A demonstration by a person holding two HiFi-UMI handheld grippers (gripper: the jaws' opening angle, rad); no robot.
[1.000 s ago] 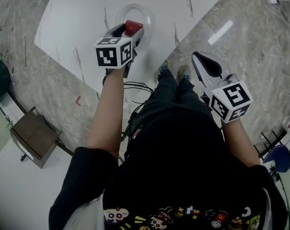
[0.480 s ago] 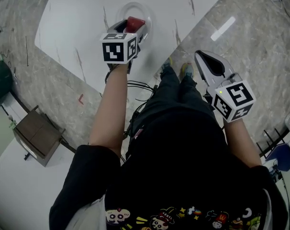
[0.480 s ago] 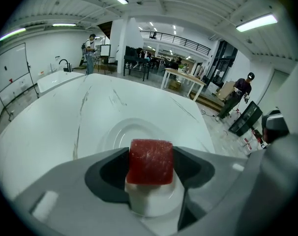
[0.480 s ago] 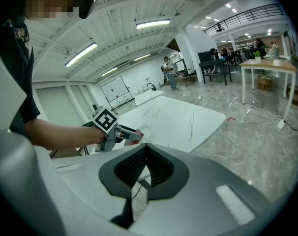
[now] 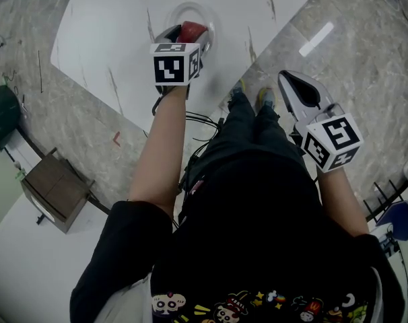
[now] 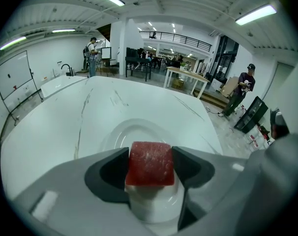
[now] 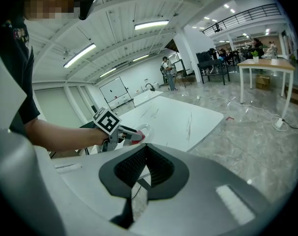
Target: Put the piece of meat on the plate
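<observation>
1. Piece of meat (image 6: 150,163), a red cube, is pinched between the jaws of my left gripper (image 6: 150,154).
2. I see it hanging over the near side of the round plate (image 6: 120,132). I cannot tell whether they touch.
3. The plate sits on the white table (image 5: 103,32), well in from the corner nearest me.
4. My right gripper (image 7: 145,149) has its jaws pressed together on nothing. It is off the table, over the floor (image 5: 365,59).

glossy wht plate (image 6: 114,135), smooth marble-look table (image 6: 55,114)
</observation>
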